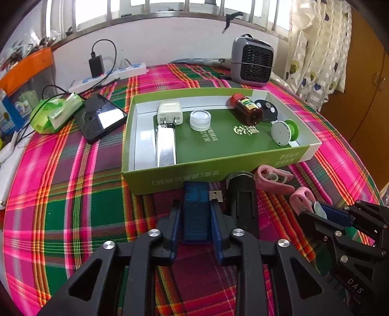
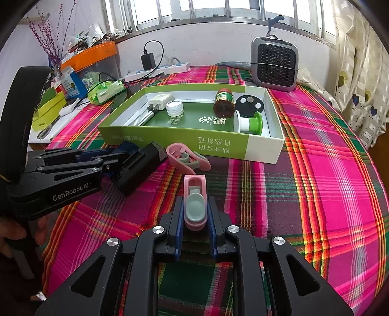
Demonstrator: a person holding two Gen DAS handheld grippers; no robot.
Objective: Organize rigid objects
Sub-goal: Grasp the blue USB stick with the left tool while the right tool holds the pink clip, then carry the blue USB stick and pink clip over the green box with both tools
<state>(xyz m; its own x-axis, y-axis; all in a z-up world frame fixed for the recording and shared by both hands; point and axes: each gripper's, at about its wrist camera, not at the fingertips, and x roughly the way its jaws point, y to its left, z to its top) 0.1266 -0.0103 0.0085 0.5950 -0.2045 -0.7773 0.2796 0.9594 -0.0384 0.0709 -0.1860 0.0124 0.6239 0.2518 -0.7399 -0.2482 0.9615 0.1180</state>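
Box [image 1: 170,179] holds five-odd items; left tongs [image 1: 196,218] clenched on blue stick [image 1: 195,214], right tongs [image 2: 195,218] on pink clip [image 2: 195,204]; second clip [image 2: 187,160] and black block [image 2: 138,167] remain at box's 6 o'clock

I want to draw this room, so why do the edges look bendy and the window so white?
Left wrist view: the fisheye lens curves the window bars, daylight washes out the panes, and the phone shows glare. Right wrist view: the same curving bends the plaid cloth.

Bright window backlight, soft shadows, fisheye-warped edges.
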